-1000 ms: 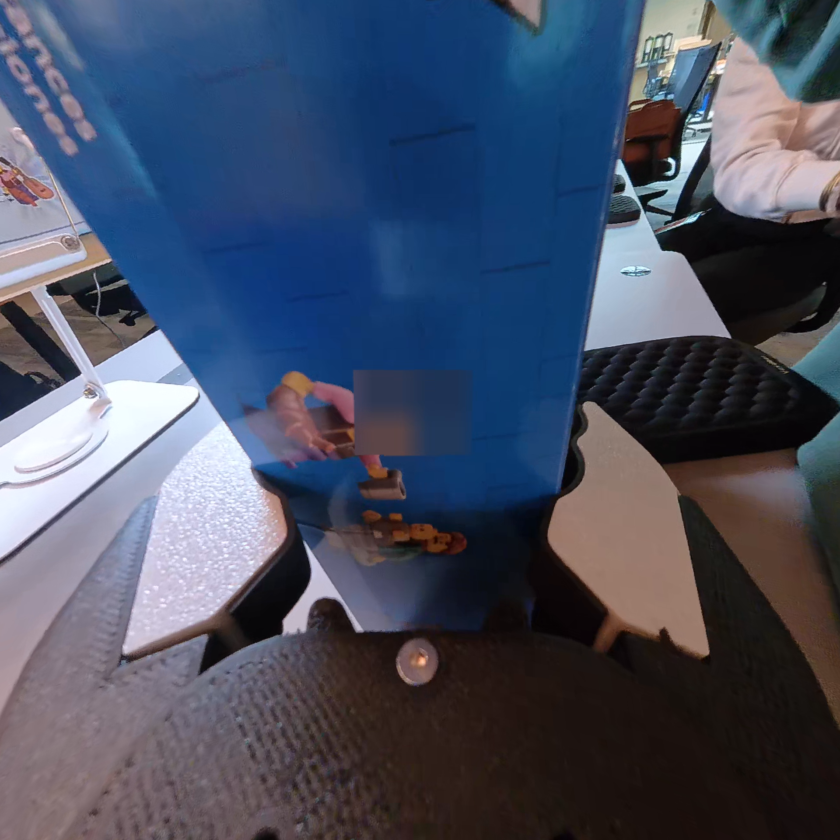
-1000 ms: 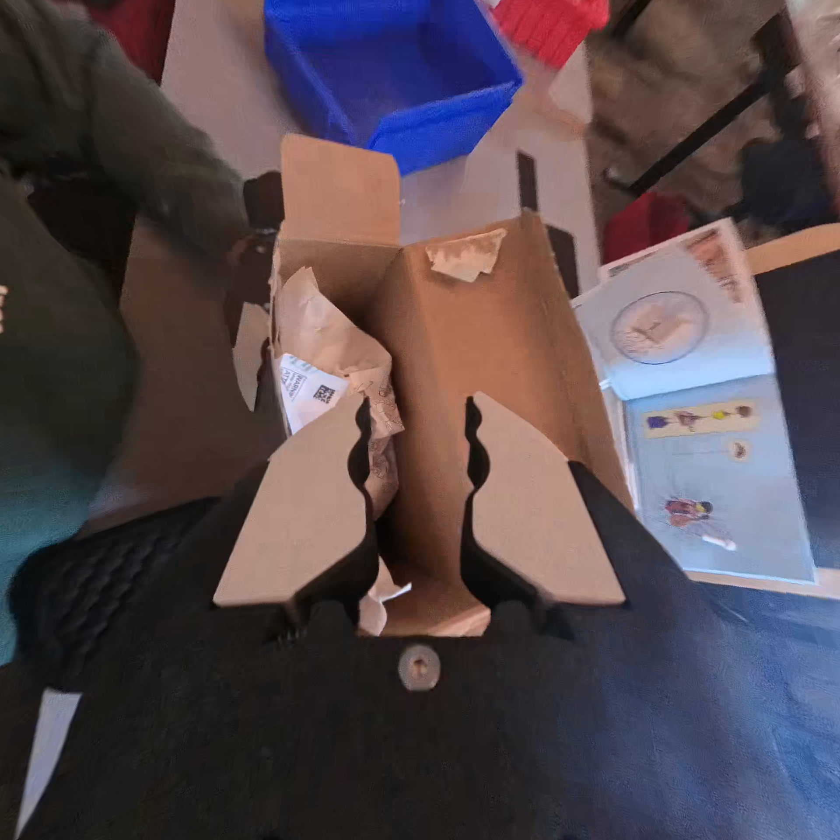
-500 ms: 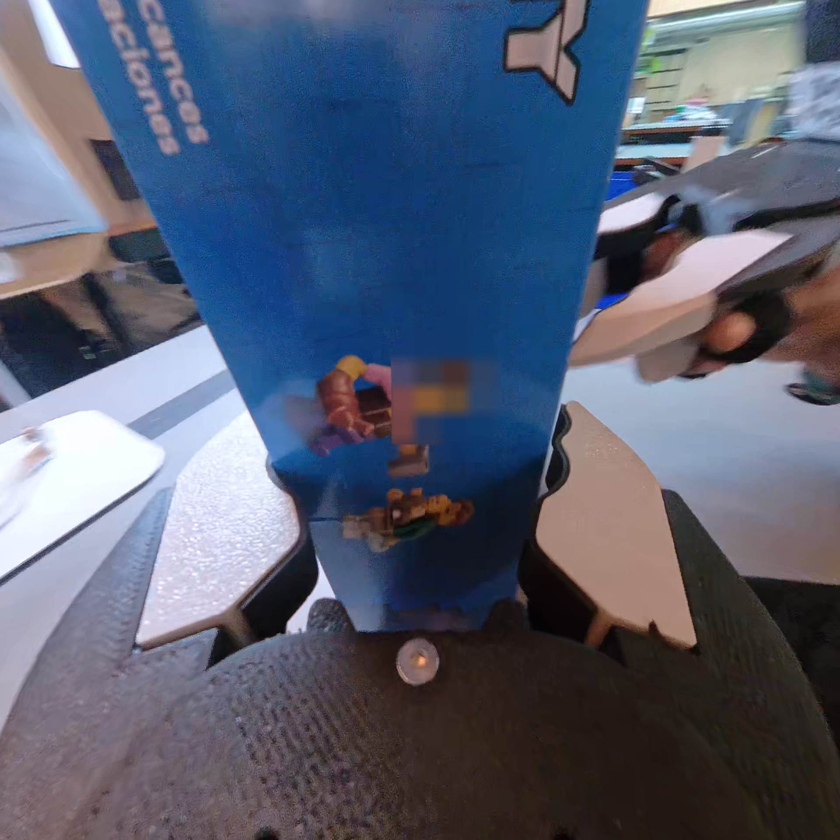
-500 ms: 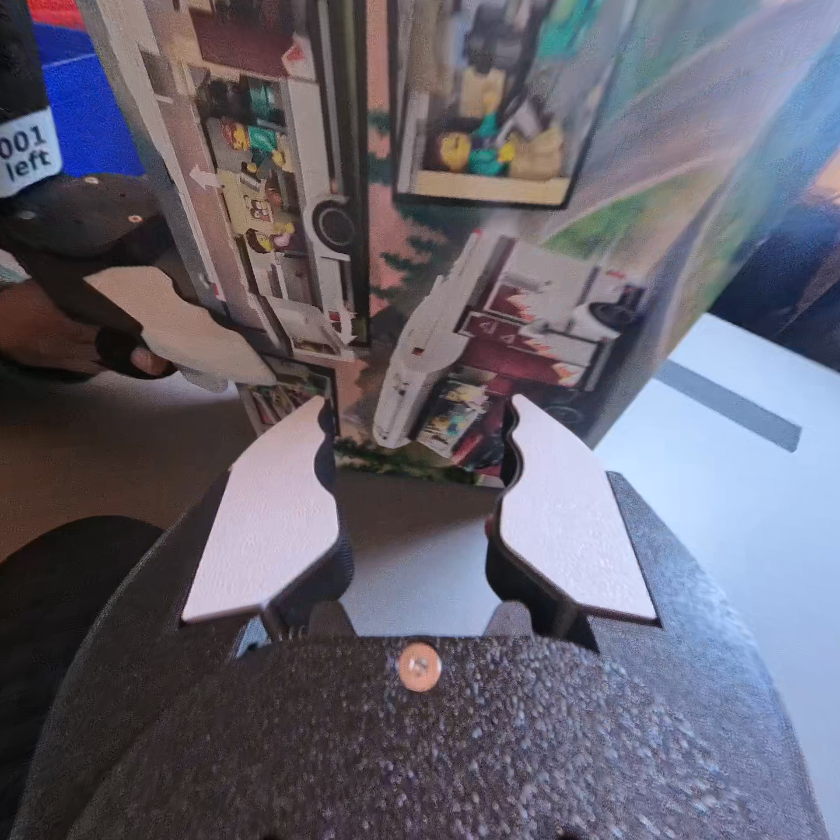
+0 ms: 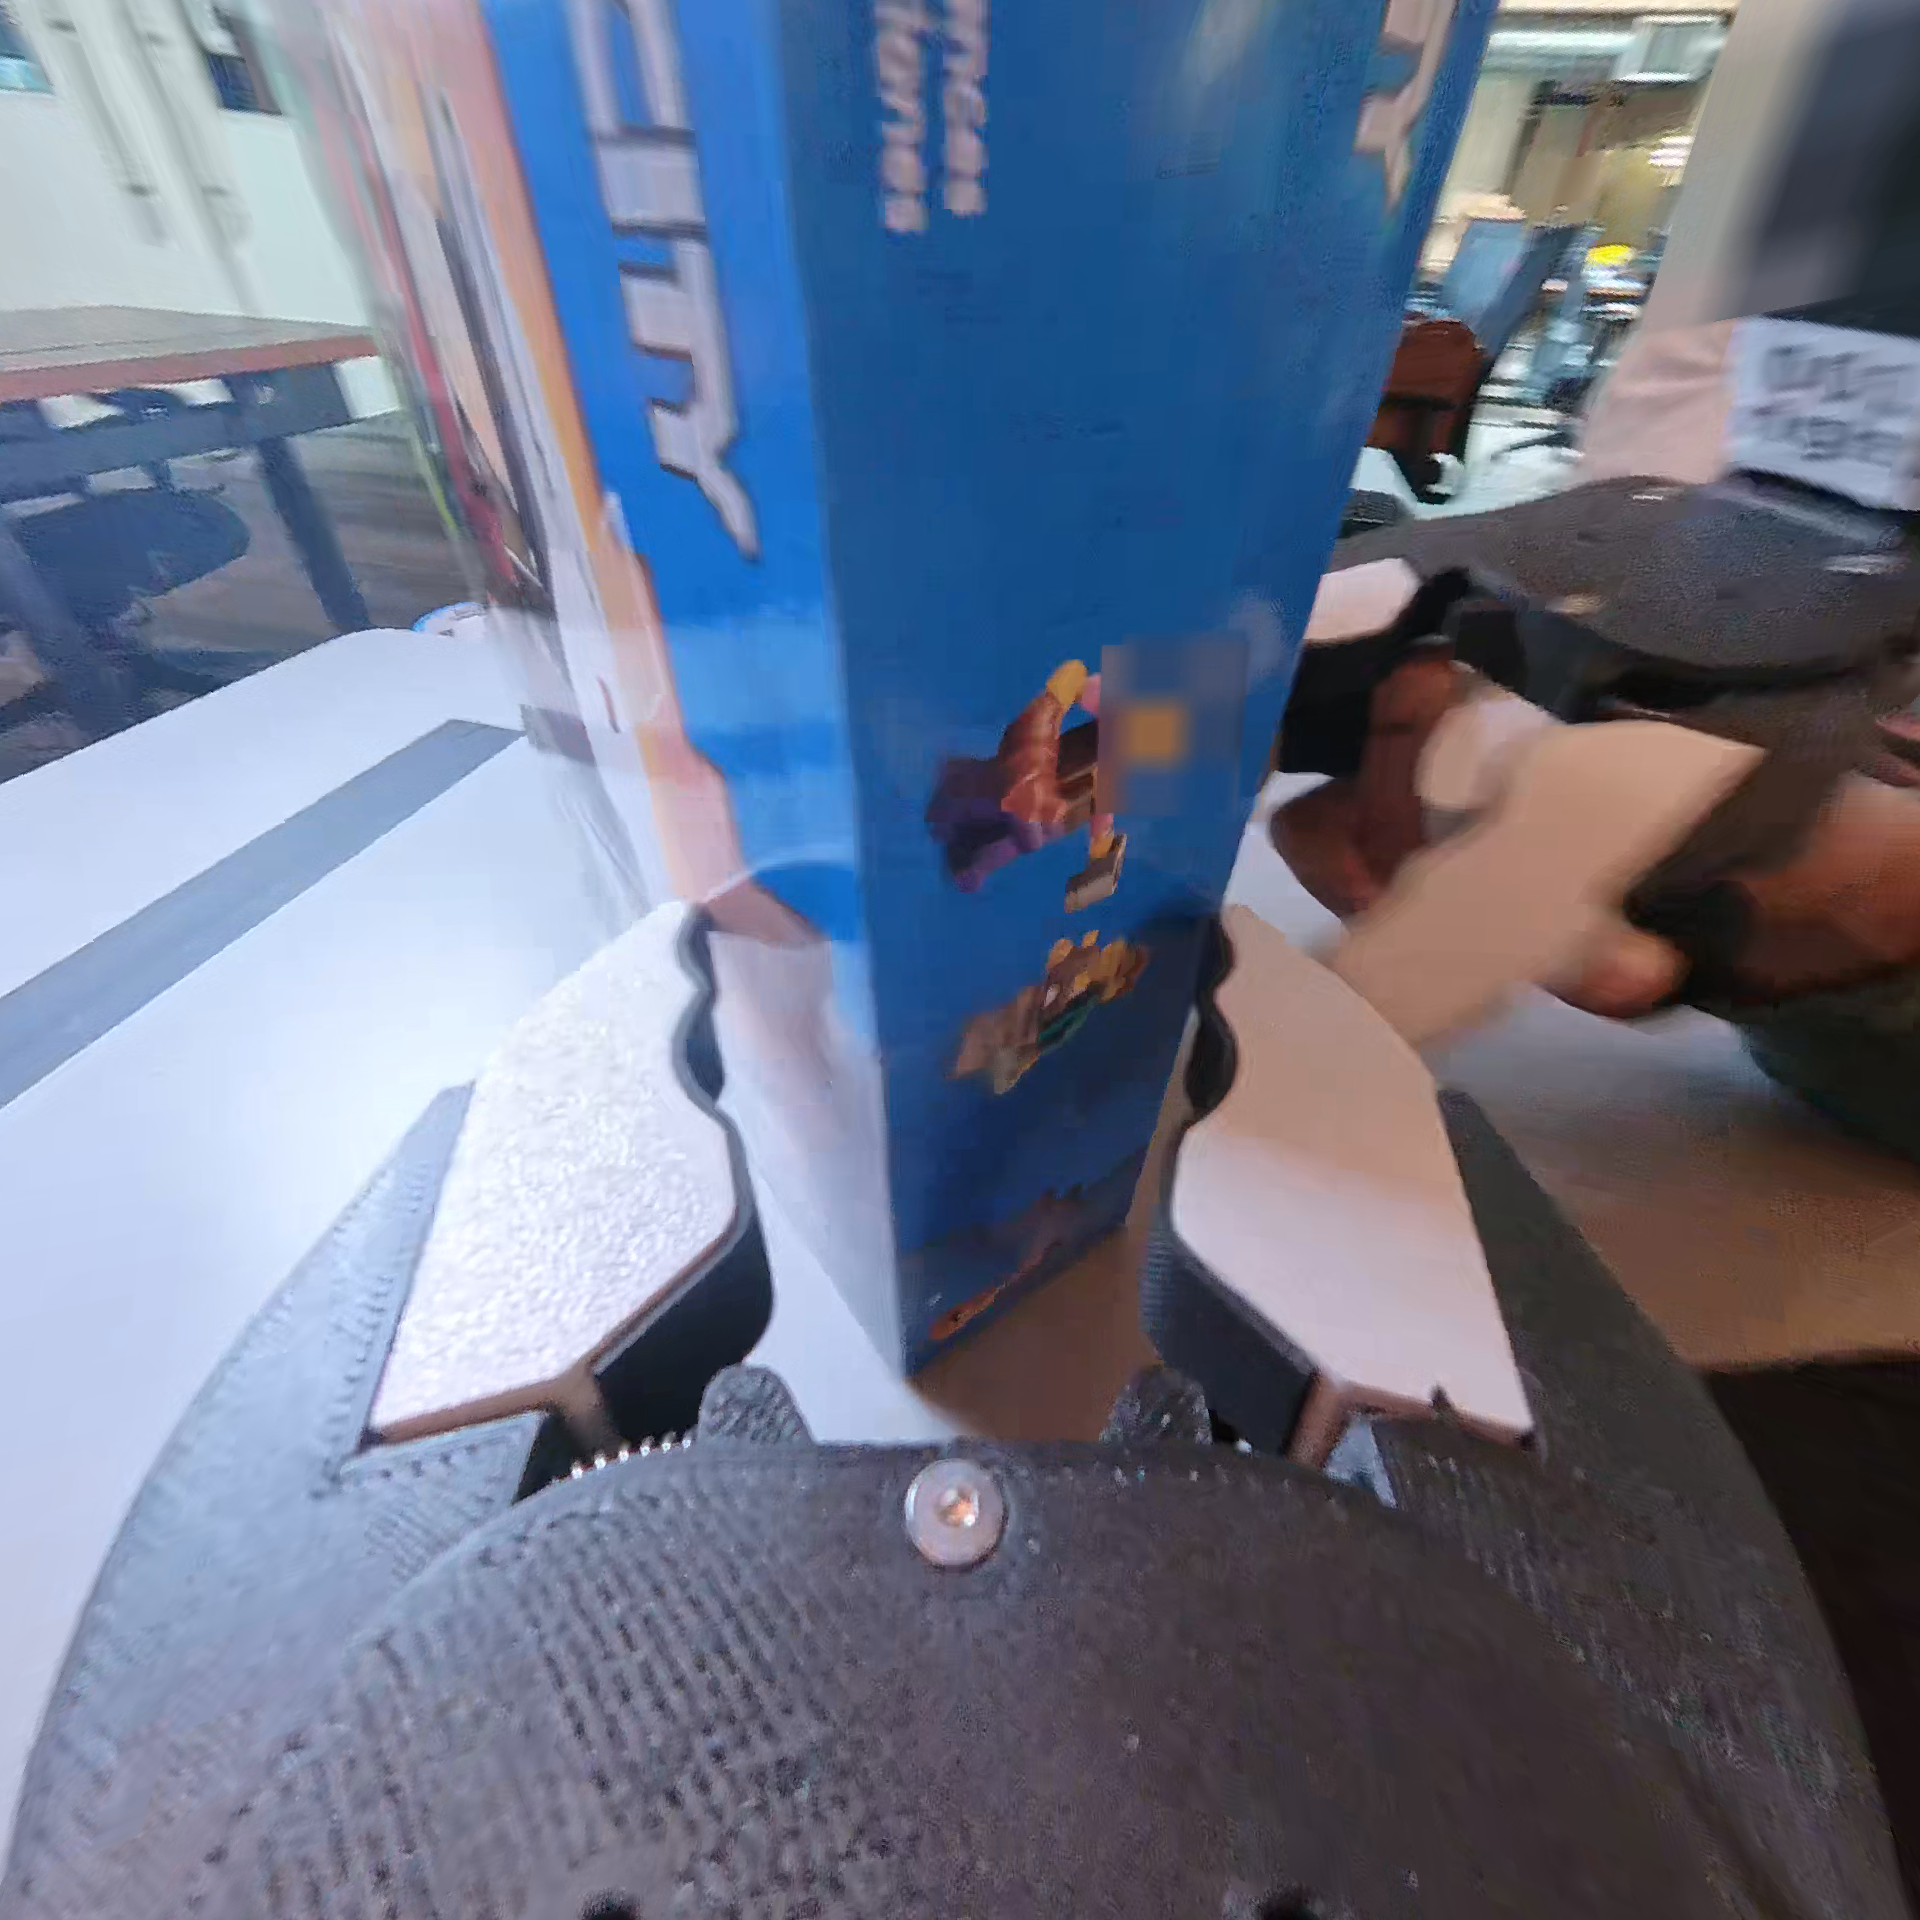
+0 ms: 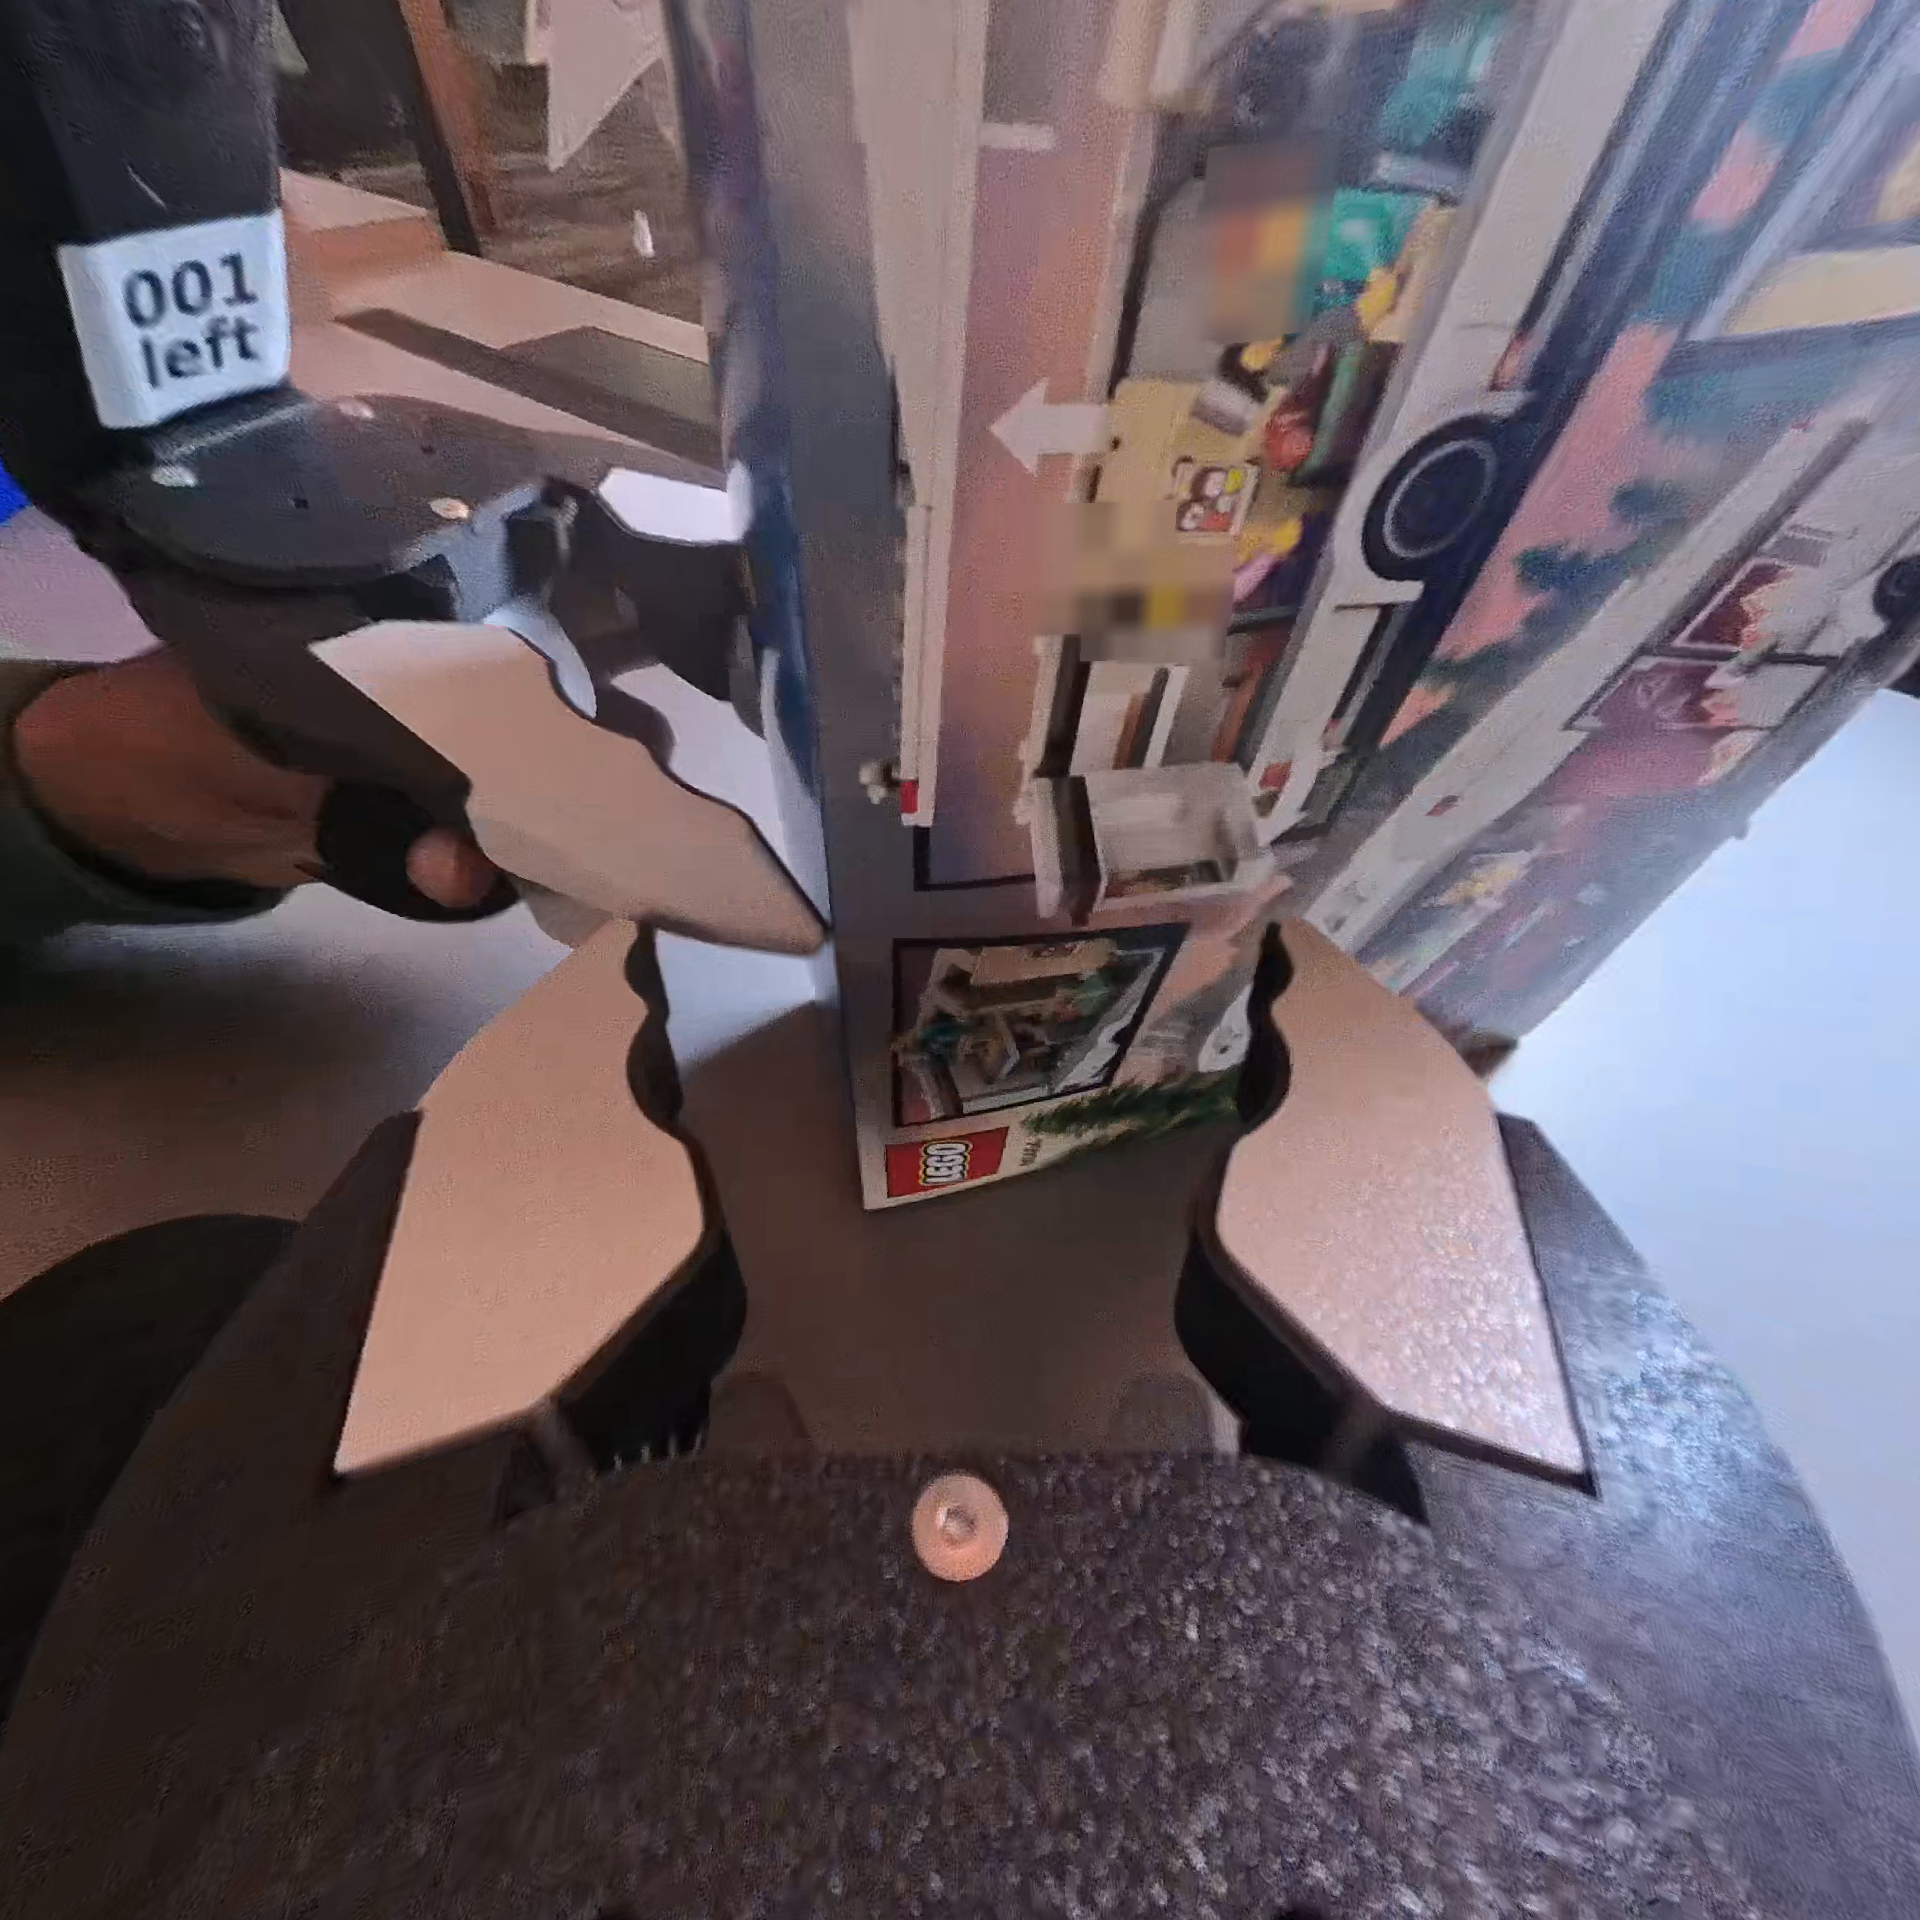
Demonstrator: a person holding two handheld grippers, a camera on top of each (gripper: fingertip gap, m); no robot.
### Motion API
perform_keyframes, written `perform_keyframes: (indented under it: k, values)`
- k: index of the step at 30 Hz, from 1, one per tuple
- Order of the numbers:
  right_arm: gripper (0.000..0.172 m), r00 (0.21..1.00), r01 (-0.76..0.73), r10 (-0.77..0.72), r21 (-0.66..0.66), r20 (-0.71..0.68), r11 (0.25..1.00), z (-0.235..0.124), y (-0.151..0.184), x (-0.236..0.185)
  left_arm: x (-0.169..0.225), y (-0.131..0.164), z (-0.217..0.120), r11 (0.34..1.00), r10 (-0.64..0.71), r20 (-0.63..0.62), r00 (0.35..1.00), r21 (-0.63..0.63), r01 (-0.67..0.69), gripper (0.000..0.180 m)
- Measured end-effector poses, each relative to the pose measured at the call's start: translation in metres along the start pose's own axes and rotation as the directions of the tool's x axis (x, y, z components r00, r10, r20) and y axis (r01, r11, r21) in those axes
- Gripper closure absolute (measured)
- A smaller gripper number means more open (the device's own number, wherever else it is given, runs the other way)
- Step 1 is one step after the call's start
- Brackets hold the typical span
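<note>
A tall toy-brick box (image 5: 1039,468) stands upright, its blue narrow side facing my left gripper (image 5: 951,935). The box is turned, so one corner edge points between the fingers. The right finger (image 5: 1299,1091) lies at the blue side's edge and the left finger (image 5: 582,1122) sits beside the printed front face. The picture is blurred and I see no firm clamp. In the right wrist view the box's picture-covered back face (image 6: 1455,727) stands before my open, empty right gripper (image 6: 956,966). The left gripper (image 6: 774,717), held by a hand, reaches the box's edge with its fingertips. The right gripper (image 5: 1340,779) also shows beside the box.
The box stands on a tan mat (image 5: 1662,1195) beside a white table (image 5: 260,935) with a dark stripe. A black padded cushion (image 6: 104,1351) lies at the near left. Desks and chairs (image 5: 156,468) stand in the background.
The box has turned between my left fingers, showing its front face, while those fingers drew closer together. My right gripper left the open top of the box, swung round to its back face and opened wide.
</note>
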State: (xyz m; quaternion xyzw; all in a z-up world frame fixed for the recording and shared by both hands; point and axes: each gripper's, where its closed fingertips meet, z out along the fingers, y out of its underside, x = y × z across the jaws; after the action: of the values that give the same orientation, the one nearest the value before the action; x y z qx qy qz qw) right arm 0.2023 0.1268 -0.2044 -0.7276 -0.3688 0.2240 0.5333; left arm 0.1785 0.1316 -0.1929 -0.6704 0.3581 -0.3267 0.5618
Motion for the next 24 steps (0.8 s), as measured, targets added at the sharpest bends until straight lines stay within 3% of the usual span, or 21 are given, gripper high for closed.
perform_keyframes:
  k: [1,2,3,5,7,10,11,12,15,19,20,22,23,24]
  values:
    - [0.080,0.999,0.036,-0.036,-0.021,-0.034,0.999,0.000,0.008,0.010,0.001,-0.004,-0.012,1.000,0.002,-0.049,0.999,0.023,-0.001,0.108]
    - [0.079,0.997,0.063,-0.064,-0.036,-0.036,0.997,-0.001,0.016,0.019,-0.003,-0.013,-0.028,0.997,0.007,-0.069,0.998,0.074,-0.002,0.126]
    - [0.076,1.000,0.030,-0.030,-0.044,-0.002,0.999,-0.002,0.021,0.024,-0.018,-0.024,-0.046,0.993,0.018,-0.021,1.000,0.121,-0.016,0.126]
    - [0.077,0.997,-0.063,0.065,-0.050,0.029,0.997,-0.007,0.029,0.036,-0.066,-0.045,-0.091,0.984,0.069,0.154,0.986,0.151,-0.092,0.126]
    - [0.088,0.998,-0.057,0.057,-0.017,-0.015,0.998,-0.015,0.028,0.051,-0.134,-0.072,-0.160,0.963,0.030,0.393,0.919,0.237,-0.132,0.131]
    - [0.100,0.998,-0.033,0.037,0.095,-0.045,0.995,-0.032,0.012,0.057,-0.231,-0.089,-0.289,0.893,-0.226,0.635,0.739,0.438,-0.102,0.120]
    - [0.100,0.998,-0.040,0.046,0.135,-0.038,0.990,-0.037,0.005,0.055,-0.257,-0.083,-0.324,0.871,-0.305,0.667,0.680,0.484,-0.084,0.107]
    - [0.101,0.998,-0.041,0.048,0.178,-0.038,0.983,-0.042,-0.003,0.053,-0.276,-0.075,-0.345,0.849,-0.372,0.653,0.660,0.527,-0.043,0.094]
    - [0.112,0.998,-0.009,0.030,0.324,-0.061,0.946,-0.059,-0.031,0.046,-0.311,-0.051,-0.351,0.808,-0.479,0.520,0.707,0.575,0.124,0.067]
    - [0.123,0.997,0.032,-0.001,0.431,-0.071,0.902,-0.070,-0.058,0.032,-0.341,-0.032,-0.309,0.822,-0.477,0.361,0.802,0.505,0.262,0.066]
    - [0.125,0.997,0.039,-0.004,0.435,-0.080,0.899,-0.071,-0.059,0.031,-0.340,-0.034,-0.299,0.816,-0.475,0.274,0.836,0.494,0.301,0.080]
    - [0.128,0.994,0.055,-0.011,0.430,-0.105,0.901,-0.069,-0.057,0.030,-0.332,-0.038,-0.288,0.834,-0.433,0.166,0.886,0.446,0.324,0.145]
    - [0.130,0.993,0.062,-0.013,0.426,-0.119,0.903,-0.068,-0.054,0.031,-0.330,-0.043,-0.290,0.851,-0.382,0.183,0.906,0.451,0.268,0.171]
    - [0.133,0.991,0.066,-0.012,0.421,-0.130,0.905,-0.067,-0.051,0.032,-0.329,-0.051,-0.296,0.858,-0.332,0.229,0.915,0.476,0.192,0.180]
